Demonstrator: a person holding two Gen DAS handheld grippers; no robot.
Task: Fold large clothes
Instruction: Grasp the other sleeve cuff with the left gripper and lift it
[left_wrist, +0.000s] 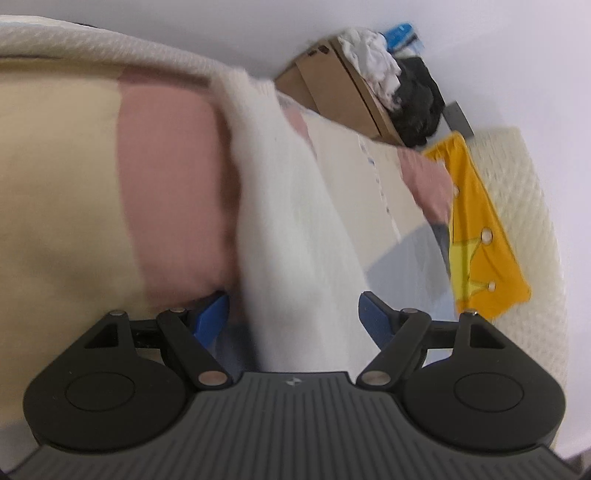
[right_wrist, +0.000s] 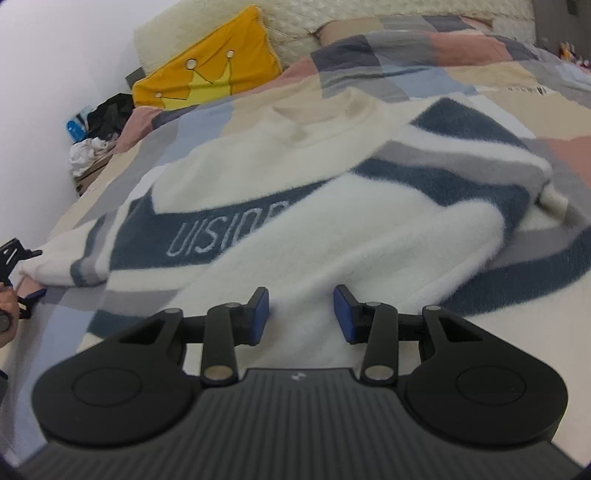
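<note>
one white and blue sweater (right_wrist: 332, 206) lies on the bed (right_wrist: 480, 85), below the one yellow pillow (right_wrist: 218, 62). two grippers: the right gripper (right_wrist: 301, 314) has fingers opening astride its hem, the left gripper (left_wrist: 291, 317) has fingers spread around its white edge.

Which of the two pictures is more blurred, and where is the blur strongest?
Left wrist view: strongly smeared, most on the white sweater and pink bedcover close to the lens; the left gripper itself stays sharp. Right wrist view: clearer, the sweater's lettering is readable, only slightly soft; the yellow cushion bends with fisheye distortion.
</note>
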